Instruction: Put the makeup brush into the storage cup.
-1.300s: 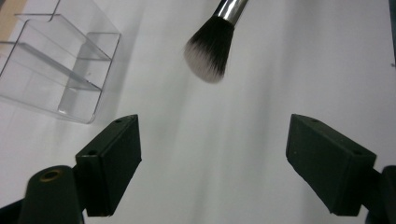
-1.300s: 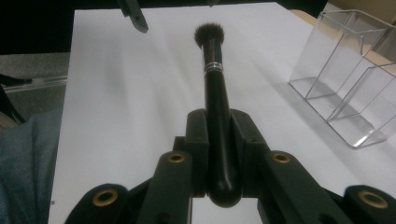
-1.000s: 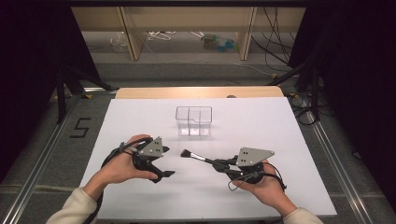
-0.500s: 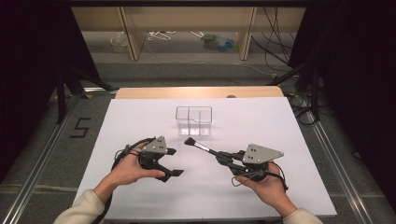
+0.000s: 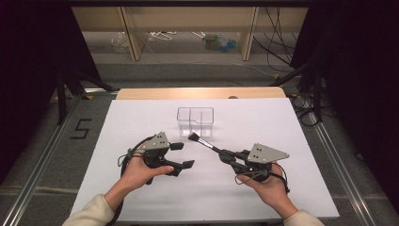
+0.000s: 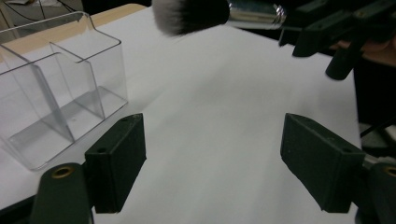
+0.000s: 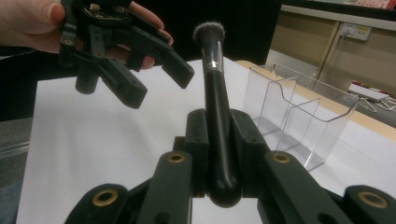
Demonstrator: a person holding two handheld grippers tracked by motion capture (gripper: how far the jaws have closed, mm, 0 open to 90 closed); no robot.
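One black-handled makeup brush (image 5: pixel 206 144) with a silver ferrule and dark, pale-tipped bristles is clamped by its handle in the right gripper (image 5: pixel 225 156), whose jaws are shut tight on it; its bristles reach just short of the one clear plastic organiser box (image 5: pixel 195 122), divided into compartments, on the one white table (image 5: pixel 282 127). The left gripper (image 5: pixel 182 155) holds nothing, its two jaws wide apart after just closing slightly, above bare table beside the brush tip.

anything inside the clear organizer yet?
No. The clear organizer has bare compartments in all three views, and its see-through walls hide nothing. The makeup brush is clamped in the right gripper, outside it.
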